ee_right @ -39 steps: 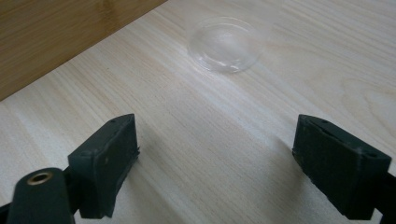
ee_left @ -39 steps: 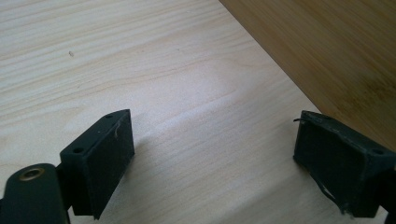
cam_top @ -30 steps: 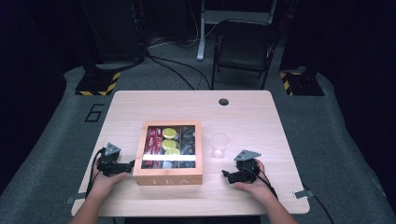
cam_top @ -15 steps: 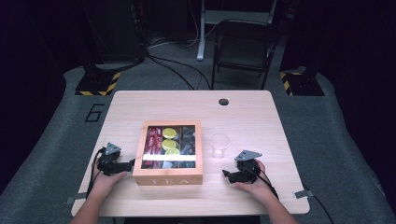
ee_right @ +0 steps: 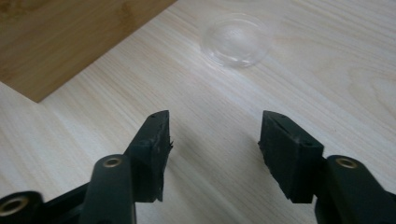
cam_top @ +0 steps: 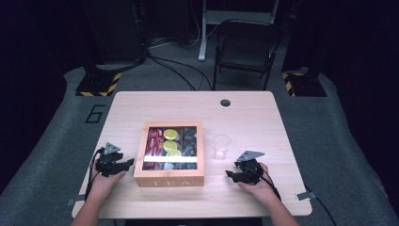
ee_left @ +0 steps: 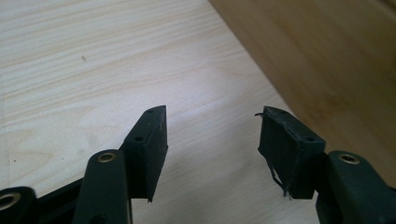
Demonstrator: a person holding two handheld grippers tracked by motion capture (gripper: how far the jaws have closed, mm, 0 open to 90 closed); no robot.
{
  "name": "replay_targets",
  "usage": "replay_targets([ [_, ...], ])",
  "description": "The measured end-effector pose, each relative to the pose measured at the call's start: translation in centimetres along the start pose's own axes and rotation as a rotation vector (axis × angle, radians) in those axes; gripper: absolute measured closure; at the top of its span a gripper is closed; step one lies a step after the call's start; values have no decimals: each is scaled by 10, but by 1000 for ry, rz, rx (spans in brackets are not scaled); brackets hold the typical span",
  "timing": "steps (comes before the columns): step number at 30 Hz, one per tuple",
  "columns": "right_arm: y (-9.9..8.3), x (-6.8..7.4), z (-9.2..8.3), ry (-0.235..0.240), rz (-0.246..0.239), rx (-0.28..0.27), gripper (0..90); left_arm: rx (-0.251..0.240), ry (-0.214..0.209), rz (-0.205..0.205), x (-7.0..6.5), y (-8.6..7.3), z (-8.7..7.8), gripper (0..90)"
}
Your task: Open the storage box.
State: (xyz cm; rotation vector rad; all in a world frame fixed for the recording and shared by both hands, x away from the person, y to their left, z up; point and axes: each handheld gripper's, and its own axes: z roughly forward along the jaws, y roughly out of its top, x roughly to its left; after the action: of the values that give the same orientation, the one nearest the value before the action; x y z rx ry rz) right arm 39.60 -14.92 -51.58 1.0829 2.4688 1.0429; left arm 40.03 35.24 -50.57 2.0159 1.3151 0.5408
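Setting: a recording studio or lab bay, not a home. A pale wooden table (cam_top: 263,117) is standing on grey carpet (cam_top: 329,136) amid dark surrounds. Black cables (cam_top: 174,70) are trailing across the floor. Hazard-striped weighted bases (cam_top: 96,84) are flanking the table at both far corners. A black folding chair (cam_top: 244,52) is sitting behind. A large numeral 6 (cam_top: 95,113) is marking the carpet, suggesting a numbered station.

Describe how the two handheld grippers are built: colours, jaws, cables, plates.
Both the left gripper and the right gripper are black, each topped by a grey three-cornered plate and trailing a black cable. Their jaws are flat black blocks on arms with brass-coloured rivets; the pad edges look frayed.
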Motion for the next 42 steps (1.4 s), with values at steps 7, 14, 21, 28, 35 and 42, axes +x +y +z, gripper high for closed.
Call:
replay_targets([
  [7,7,9,-6,-23,-12,-28,489,-38,-43,6,-11,6,-13,468],
  [14,11,13,-11,-29,-10,-21,573,-29,-63,10,-16,7,-17,507],
  [21,13,14,-19,5,5,-49,594,-81,-78,-32,-16,11,-30,529],
  [28,23,25,-27,0,-43,-39,590,-90,-85,-46,-18,20,-39,528],
  [35,39,36,-40,9,-70,-47,602,-96,-100,-23,-30,37,-53,501],
  [42,48,49,-52,41,-74,-90,675,-128,-104,10,-41,43,-70,499],
])
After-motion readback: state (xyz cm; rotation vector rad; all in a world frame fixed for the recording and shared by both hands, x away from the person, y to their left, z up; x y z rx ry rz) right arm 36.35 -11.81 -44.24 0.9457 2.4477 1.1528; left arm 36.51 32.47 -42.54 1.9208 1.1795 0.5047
